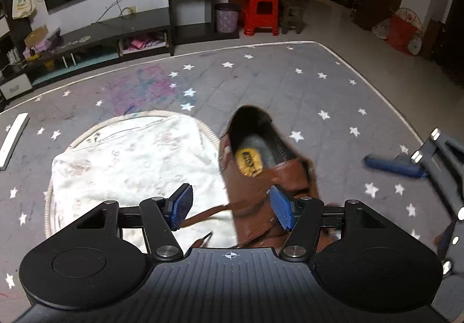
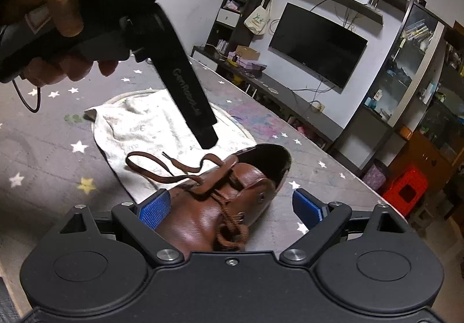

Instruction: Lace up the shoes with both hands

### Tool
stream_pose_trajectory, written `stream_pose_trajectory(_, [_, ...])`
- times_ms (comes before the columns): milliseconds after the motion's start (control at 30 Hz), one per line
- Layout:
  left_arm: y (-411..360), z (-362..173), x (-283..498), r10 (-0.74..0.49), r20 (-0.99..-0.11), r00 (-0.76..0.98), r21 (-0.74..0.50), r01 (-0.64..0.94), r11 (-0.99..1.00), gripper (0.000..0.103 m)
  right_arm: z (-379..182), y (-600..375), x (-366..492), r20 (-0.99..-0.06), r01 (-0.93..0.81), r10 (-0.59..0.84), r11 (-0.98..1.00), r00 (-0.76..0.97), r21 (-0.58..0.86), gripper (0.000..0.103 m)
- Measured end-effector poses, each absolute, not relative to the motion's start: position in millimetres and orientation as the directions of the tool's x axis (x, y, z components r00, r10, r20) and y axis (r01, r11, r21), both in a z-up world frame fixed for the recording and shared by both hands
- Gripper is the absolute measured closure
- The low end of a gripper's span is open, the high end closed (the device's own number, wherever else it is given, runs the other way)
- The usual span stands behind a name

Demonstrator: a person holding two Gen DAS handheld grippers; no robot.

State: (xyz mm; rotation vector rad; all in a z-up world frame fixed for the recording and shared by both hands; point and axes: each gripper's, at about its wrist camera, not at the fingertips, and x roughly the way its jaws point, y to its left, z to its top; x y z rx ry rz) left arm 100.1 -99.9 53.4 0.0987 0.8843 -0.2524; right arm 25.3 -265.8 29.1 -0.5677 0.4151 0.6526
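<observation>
A brown leather shoe [image 1: 261,178] lies on the grey star-patterned mat, its opening facing away; it also shows in the right wrist view [image 2: 208,207]. Its brown lace [image 2: 162,172] trails loose over a white cloth [image 1: 130,160], with the tip [image 1: 204,237] near my left gripper. My left gripper [image 1: 230,207] is open, hovering over the shoe's front. My right gripper [image 2: 232,208] is open with the shoe's toe between its blue pads, not clamped. The right gripper also shows at the right edge of the left wrist view [image 1: 406,163].
The white cloth [image 2: 139,125] lies on a round mat left of the shoe. The person's hand holds the left gripper's handle [image 2: 121,18] above the shoe. A white strip [image 1: 13,140] lies at the mat's left edge. A TV stand [image 1: 101,38] and red stool [image 1: 261,10] stand beyond.
</observation>
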Motion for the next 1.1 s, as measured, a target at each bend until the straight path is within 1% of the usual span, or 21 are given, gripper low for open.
stream_pose_trajectory(167, [-114.8,54.0,114.3,-0.146,-0.800,0.582,0.002,0.246,0.969,0.042,31.0,-263.6,32.7,-0.536,-0.674,0.443,0.633,0.719,-0.381,0.027])
stream_pose_trajectory(233, [-119.1,53.4,118.2,-0.135,-0.805,0.578,0.009,0.240,0.971,0.042,32.2,-263.2,35.4,-0.540,-0.677,0.443,0.630,0.716,-0.381,0.034])
stream_pose_trajectory(467, [-123.6,50.5,129.1,-0.118,-0.817,0.565,0.022,0.234,0.972,0.042,33.2,-261.3,40.9,-0.542,-0.682,0.447,0.624,0.712,-0.381,0.035])
stream_pose_trajectory(600, [-118.2,45.4,134.1,-0.138,-0.829,0.543,-0.006,0.237,0.971,0.042,33.4,-259.4,42.8,-0.545,-0.690,0.454,0.617,0.705,-0.380,0.035])
stream_pose_trajectory(633, [-116.1,46.1,133.0,-0.141,-0.827,0.544,-0.011,0.236,0.972,0.042,33.4,-259.0,43.3,-0.545,-0.691,0.455,0.615,0.704,-0.379,0.040])
stream_pose_trajectory(700, [-111.1,47.9,128.8,-0.145,-0.819,0.556,-0.003,0.248,0.969,0.042,33.5,-258.0,44.3,-0.547,-0.695,0.459,0.611,0.701,-0.378,0.044])
stream_pose_trajectory(733, [-108.5,48.6,126.9,-0.147,-0.814,0.562,0.002,0.256,0.967,0.042,33.7,-257.5,44.8,-0.547,-0.697,0.460,0.609,0.699,-0.379,0.052])
stream_pose_trajectory(767, [-106.0,49.1,125.6,-0.149,-0.811,0.566,0.003,0.259,0.966,0.042,34.4,-256.7,45.7,-0.546,-0.700,0.462,0.599,0.698,-0.388,0.055])
stream_pose_trajectory(967, [-80.3,47.5,123.1,-0.195,-0.802,0.564,-0.076,0.227,0.971,0.041,34.3,-249.3,55.0,-0.562,-0.724,0.474,0.563,0.678,-0.398,0.062])
stream_pose_trajectory(1000, [-78.6,47.6,123.0,-0.201,-0.801,0.565,-0.084,0.226,0.970,0.041,33.8,-247.3,56.5,-0.565,-0.730,0.478,0.554,0.672,-0.400,0.066])
stream_pose_trajectory(1100, [-74.4,46.3,122.8,-0.213,-0.796,0.566,-0.098,0.225,0.969,0.040,31.3,-238.8,60.6,-0.569,-0.744,0.488,0.519,0.662,-0.421,0.068])
